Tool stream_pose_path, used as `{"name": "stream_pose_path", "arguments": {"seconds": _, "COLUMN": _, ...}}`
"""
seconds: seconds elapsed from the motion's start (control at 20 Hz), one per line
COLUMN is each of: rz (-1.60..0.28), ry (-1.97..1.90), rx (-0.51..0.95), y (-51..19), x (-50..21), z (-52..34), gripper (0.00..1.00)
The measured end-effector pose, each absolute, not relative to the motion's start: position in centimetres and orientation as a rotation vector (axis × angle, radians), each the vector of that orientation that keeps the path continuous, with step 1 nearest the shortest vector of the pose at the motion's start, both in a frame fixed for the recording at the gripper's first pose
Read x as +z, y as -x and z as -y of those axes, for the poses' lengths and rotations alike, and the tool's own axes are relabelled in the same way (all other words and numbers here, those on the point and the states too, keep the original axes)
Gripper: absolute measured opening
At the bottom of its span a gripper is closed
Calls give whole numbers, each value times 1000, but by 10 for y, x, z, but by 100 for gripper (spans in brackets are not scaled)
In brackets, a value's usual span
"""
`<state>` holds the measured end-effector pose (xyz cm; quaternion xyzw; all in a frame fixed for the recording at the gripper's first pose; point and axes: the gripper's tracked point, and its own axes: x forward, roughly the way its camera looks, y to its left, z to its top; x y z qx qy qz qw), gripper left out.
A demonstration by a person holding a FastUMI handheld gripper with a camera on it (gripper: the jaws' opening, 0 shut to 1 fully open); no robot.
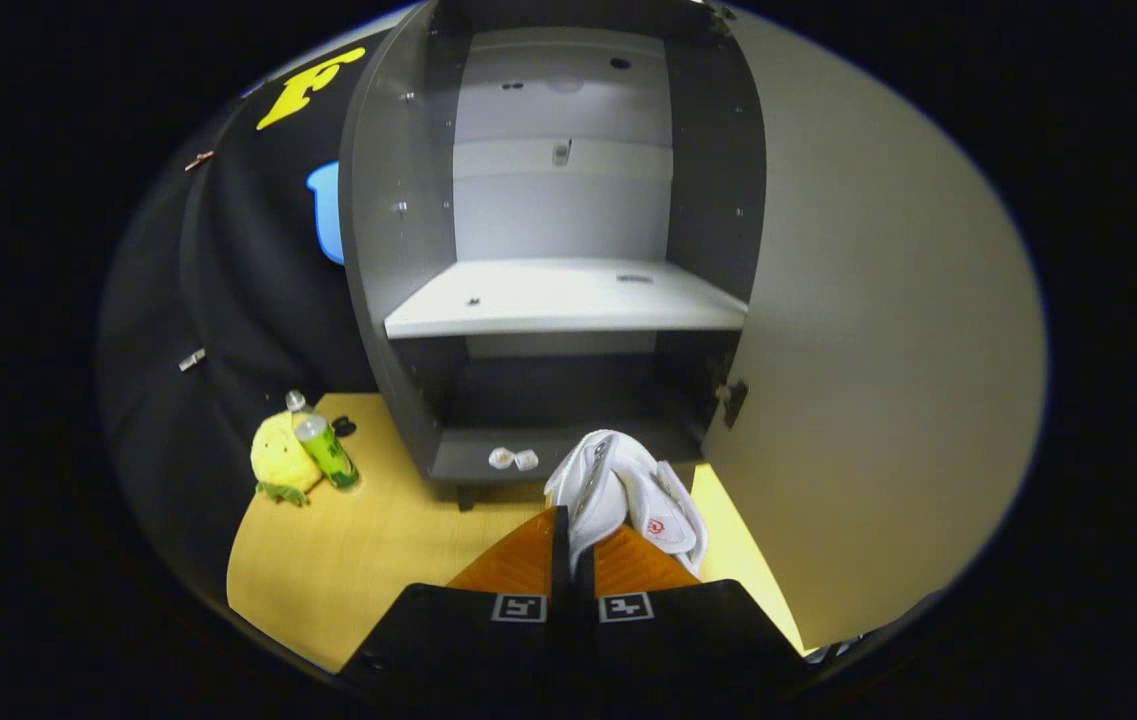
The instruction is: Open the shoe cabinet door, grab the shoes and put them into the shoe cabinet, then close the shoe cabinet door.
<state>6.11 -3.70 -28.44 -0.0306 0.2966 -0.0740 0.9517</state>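
**Shoe held before the open cabinet**

Wooden worktop (368, 545) carries a grey shoe cabinet (398, 300), its door (878, 330) swung open. Gripper (573, 530) is clenched on a white shoe (628, 490), just before the lower compartment. Plush toy (278, 460) and bottle (326, 447) stand left.

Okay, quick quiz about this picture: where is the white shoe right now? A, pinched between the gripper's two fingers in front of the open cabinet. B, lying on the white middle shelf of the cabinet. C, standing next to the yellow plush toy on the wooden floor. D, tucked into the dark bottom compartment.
A: the white shoe sits clamped between the fingers of the gripper, just ahead of the open dark grey shoe cabinet, whose white shelf lies bare.
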Motion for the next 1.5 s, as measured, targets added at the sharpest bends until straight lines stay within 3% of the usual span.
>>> {"name": "stream_pose_path", "arguments": {"seconds": 0.55, "rz": -339, "ry": 88, "rx": -89, "y": -203, "x": -178, "z": 46, "gripper": 4}}
{"name": "stream_pose_path", "arguments": {"seconds": 1.05, "rz": -336, "ry": 124, "rx": -93, "y": -323, "x": -208, "z": 68, "gripper": 4}}
{"name": "stream_pose_path", "arguments": {"seconds": 1.5, "rz": -352, "ry": 69, "rx": -98, "y": -370, "x": -240, "z": 75, "gripper": 3}}
